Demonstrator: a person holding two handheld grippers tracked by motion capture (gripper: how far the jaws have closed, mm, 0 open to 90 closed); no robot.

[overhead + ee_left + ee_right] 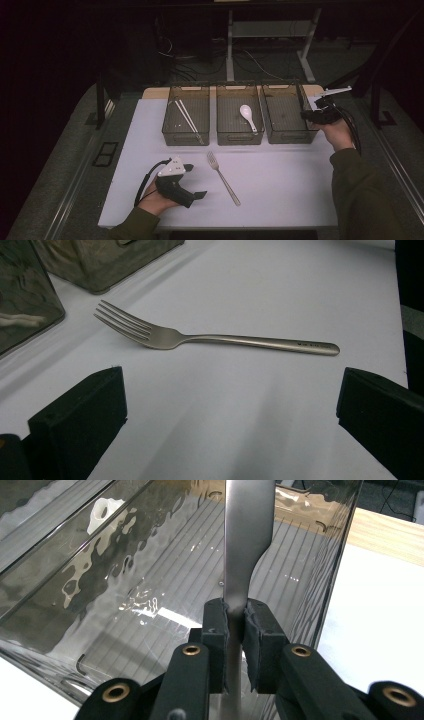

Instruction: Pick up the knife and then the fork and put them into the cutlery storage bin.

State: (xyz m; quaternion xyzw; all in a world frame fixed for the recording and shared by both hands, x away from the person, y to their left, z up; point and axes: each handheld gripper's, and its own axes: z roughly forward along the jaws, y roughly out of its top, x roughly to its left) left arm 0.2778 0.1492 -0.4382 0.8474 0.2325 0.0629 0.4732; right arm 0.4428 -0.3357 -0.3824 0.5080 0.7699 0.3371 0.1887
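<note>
Steel knife (245, 555) stands clamped between the closed pads of the right gripper (235, 625), blade up, over the rightmost bin (287, 131) at about two o'clock on the white table (280, 190). Three clear ribbed bins sit side by side along the far edge: the left bin (172, 135) holds two white chopsticks (189, 120), the middle bin (227, 136) one white spoon (247, 116), and the right one shows nothing on its floor. One fork (200, 337) lies bare on the table near six o'clock, tines toward the bins. Left gripper (196, 181) rests at eight o'clock, jaws wide apart and holding nothing, fork just beyond them.
</note>
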